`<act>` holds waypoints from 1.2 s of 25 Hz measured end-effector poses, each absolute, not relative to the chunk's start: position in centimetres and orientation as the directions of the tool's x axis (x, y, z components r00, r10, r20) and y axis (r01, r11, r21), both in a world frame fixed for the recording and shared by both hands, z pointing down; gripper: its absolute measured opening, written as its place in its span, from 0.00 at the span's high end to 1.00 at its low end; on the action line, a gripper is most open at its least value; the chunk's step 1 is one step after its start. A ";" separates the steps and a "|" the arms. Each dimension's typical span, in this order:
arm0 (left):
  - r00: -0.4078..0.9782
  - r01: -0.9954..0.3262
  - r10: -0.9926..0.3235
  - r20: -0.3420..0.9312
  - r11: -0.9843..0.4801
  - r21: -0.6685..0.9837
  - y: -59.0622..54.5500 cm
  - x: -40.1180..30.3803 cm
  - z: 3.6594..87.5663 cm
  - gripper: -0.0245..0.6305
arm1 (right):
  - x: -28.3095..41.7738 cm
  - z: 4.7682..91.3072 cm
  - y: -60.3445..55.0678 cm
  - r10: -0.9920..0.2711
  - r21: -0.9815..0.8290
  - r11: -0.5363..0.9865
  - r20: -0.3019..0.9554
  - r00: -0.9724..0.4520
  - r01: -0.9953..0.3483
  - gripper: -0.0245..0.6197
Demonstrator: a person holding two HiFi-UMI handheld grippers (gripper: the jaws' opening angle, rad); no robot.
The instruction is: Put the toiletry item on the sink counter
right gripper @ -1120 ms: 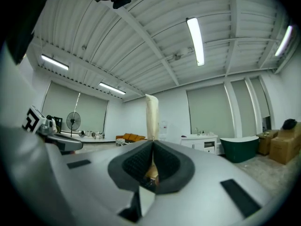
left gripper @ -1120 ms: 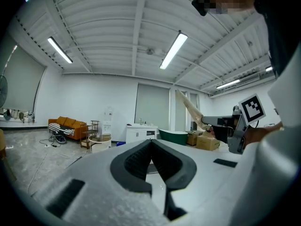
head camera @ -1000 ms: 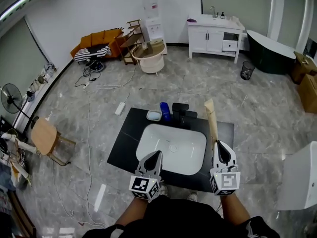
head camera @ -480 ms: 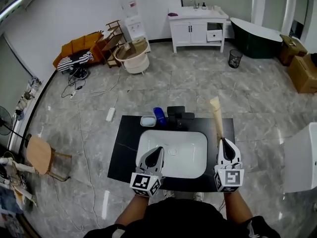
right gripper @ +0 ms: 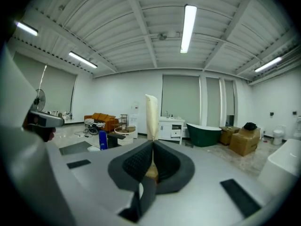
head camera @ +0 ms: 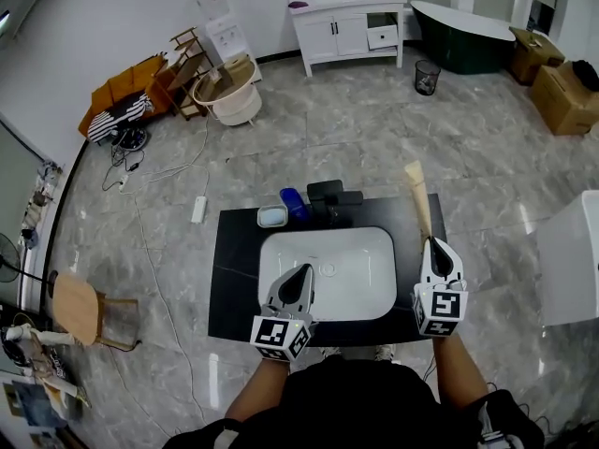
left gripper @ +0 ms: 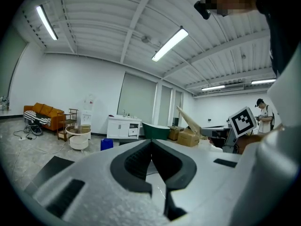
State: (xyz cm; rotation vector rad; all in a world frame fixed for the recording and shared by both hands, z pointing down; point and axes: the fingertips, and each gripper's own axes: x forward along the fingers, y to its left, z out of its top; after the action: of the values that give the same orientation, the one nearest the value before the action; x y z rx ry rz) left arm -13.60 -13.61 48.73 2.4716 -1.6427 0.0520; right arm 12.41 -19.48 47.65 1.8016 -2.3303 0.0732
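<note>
right gripper (head camera: 438,245) clamped tight on the long cream toiletry item (head camera: 419,199), holding it out over the black sink counter's (head camera: 239,279) right strip — probably lining up the set-down — while the left gripper (head camera: 305,269), jaws together and empty, hovers above the white basin (head camera: 360,251).

place: big open hall staged as a mock bathroom/home | black sink counter (head camera: 234,269) freestanding mid-floor, centre | white vanity (head camera: 348,28) + dark green bathtub (head camera: 468,45) along top | orange sofa (head camera: 122,96) upper left | cardboard boxes (head camera: 566,96) upper right | bare-beam ceiling, tube lights (right gripper: 189,27)
</note>
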 end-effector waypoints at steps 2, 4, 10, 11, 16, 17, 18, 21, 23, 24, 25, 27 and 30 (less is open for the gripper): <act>0.405 -0.912 -0.904 0.135 -0.389 0.127 -13.6 -13.4 49.3 0.95 | 12.6 48.6 -19.7 -0.951 0.083 0.246 0.210 -0.225 -0.966 0.95; 0.423 -0.905 -0.895 0.144 -0.408 0.123 -13.8 -13.3 49.6 0.95 | 12.6 49.7 -20.0 -0.950 0.087 0.233 0.235 -0.207 -0.968 0.95; 0.440 -0.897 -0.883 0.167 -0.423 0.127 -13.7 -12.9 50.7 0.95 | 13.9 55.5 -19.7 -0.916 0.113 0.212 0.369 -0.157 -0.971 0.95; 0.439 -0.898 -0.883 0.168 -0.422 0.124 -13.7 -13.0 50.8 0.95 | 14.1 56.8 -19.5 -0.907 0.117 0.209 0.393 -0.148 -0.971 0.95; 0.434 -0.900 -0.883 0.180 -0.418 0.120 -13.7 -13.3 51.1 0.95 | 14.8 61.5 -18.3 -0.861 0.142 0.205 0.496 -0.110 -0.968 0.95; 0.433 -0.901 -0.883 0.184 -0.417 0.119 -13.6 -13.4 51.1 0.95 | 15.0 62.2 -18.1 -0.851 0.151 0.209 0.515 -0.103 -0.966 0.95; 0.432 -0.901 -0.882 0.186 -0.417 0.119 -13.6 -13.4 51.1 0.95 | 15.1 62.9 -17.9 -0.842 0.163 0.212 0.531 -0.095 -0.964 0.95; 0.436 -0.900 -0.878 0.198 -0.419 0.122 -13.9 -13.5 51.6 0.95 | 15.7 64.7 -17.8 -0.817 0.205 0.218 0.573 -0.063 -0.954 0.95; 0.437 -0.899 -0.875 0.210 -0.418 0.130 -13.6 -13.4 52.2 0.95 | 15.9 66.3 -17.4 -0.797 0.212 0.219 0.603 -0.049 -0.952 0.95; 0.437 -0.899 -0.874 0.214 -0.417 0.133 -13.4 -13.4 52.5 0.95 | 16.1 67.0 -17.2 -0.786 0.213 0.219 0.617 -0.043 -0.952 0.95; 0.436 -0.899 -0.873 0.217 -0.416 0.135 -13.3 -13.4 52.7 0.95 | 16.2 67.8 -17.1 -0.776 0.214 0.219 0.630 -0.038 -0.952 0.95; 0.435 -0.900 -0.873 0.222 -0.415 0.134 -13.2 -13.4 52.9 0.95 | 16.5 69.0 -17.0 -0.758 0.213 0.219 0.652 -0.028 -0.952 0.95; 0.432 -0.902 -0.874 0.224 -0.412 0.131 -13.2 -13.5 52.9 0.95 | 16.7 70.4 -17.0 -0.733 0.215 0.220 0.680 -0.015 -0.952 0.95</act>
State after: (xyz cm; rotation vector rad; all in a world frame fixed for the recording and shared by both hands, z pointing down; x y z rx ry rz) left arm -13.50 -13.25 52.90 2.4540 -1.5506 0.1767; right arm 16.71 -16.97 70.43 1.5645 -1.7977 0.3981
